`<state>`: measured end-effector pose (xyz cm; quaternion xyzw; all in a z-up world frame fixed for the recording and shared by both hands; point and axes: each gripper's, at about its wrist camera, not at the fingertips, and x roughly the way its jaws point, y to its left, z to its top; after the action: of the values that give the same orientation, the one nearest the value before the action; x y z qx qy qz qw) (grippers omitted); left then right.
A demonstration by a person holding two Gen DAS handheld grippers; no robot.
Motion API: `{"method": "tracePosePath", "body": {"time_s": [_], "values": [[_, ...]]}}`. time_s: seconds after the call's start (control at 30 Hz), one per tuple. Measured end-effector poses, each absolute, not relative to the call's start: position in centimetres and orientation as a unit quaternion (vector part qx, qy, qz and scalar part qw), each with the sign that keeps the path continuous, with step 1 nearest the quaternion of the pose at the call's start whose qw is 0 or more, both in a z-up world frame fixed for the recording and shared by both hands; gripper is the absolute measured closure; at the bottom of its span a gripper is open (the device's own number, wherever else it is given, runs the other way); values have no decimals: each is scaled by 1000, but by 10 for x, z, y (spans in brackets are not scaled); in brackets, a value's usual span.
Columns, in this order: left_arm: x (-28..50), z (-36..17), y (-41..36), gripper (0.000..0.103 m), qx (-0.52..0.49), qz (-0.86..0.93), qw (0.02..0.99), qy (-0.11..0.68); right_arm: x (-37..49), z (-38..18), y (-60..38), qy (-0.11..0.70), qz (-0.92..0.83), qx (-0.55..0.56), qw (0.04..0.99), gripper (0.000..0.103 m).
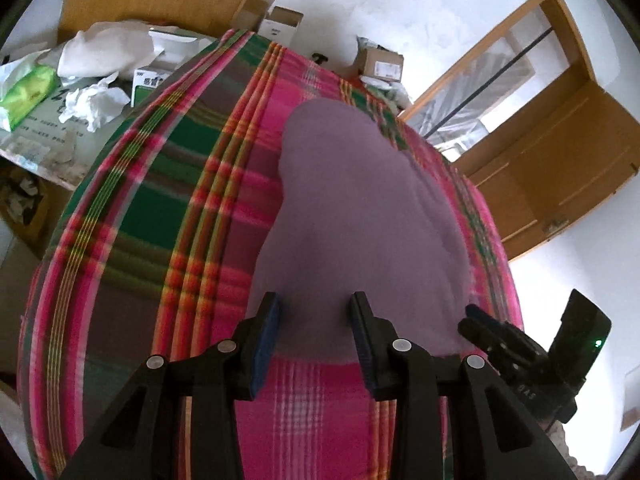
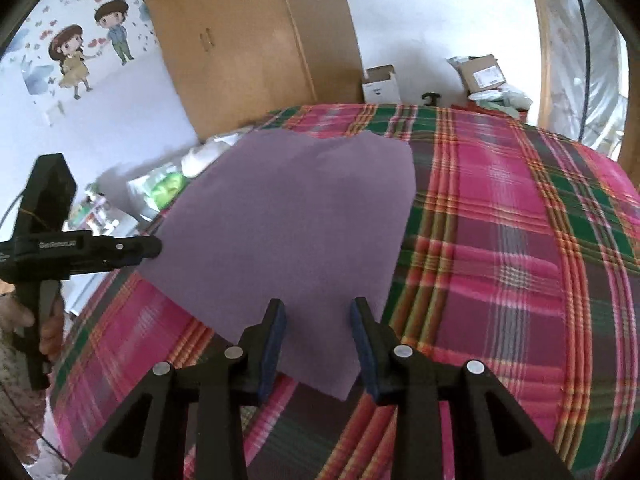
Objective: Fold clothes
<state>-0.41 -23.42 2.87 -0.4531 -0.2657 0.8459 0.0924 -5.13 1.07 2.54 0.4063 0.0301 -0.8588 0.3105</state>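
A purple garment [image 1: 360,208] [image 2: 300,216] lies flat on the plaid bedspread [image 1: 160,184] [image 2: 520,240]. My left gripper [image 1: 316,310] is open, and its blue-padded fingers hover over the garment's near edge with nothing pinched. My right gripper [image 2: 318,318] is also open, over the garment's near corner. In the left wrist view the right gripper [image 1: 474,318] shows side-on at the garment's near right corner. In the right wrist view the left gripper [image 2: 150,246] shows side-on at the garment's left corner, with a person's hand [image 2: 24,316] on its handle.
A side table [image 1: 48,128] left of the bed carries tissues, a green pack and small boxes. Cardboard boxes [image 2: 480,74] [image 1: 380,62] stand beyond the bed's far edge. A wooden wardrobe [image 2: 240,40] and an open wooden door [image 1: 560,160] flank the bed.
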Motion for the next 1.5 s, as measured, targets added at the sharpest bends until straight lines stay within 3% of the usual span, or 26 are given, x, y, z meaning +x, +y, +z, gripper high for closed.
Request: {"method": "tracePosePath", "body": {"time_s": [0.47, 0.7, 0.9, 1.2, 1.3, 1.5], "values": [[29, 30, -189, 66, -468, 860, 43, -200, -9, 23, 7, 43, -865, 435, 246, 65], [37, 24, -158, 66, -452, 882, 10, -132, -1, 10, 3, 45, -878, 435, 195, 47], [36, 18, -146, 64, -436, 895, -26, -89, -2, 7, -2, 66, -882, 436, 165, 43], [31, 17, -142, 63, -422, 903, -50, -63, -8, 5, -9, 88, -882, 437, 155, 28], [29, 17, -139, 55, -419, 905, -54, -57, -10, 5, -9, 85, -883, 438, 148, 24], [24, 16, -134, 50, -423, 903, -63, -43, -16, 2, -5, 77, -885, 438, 138, 15]]}}
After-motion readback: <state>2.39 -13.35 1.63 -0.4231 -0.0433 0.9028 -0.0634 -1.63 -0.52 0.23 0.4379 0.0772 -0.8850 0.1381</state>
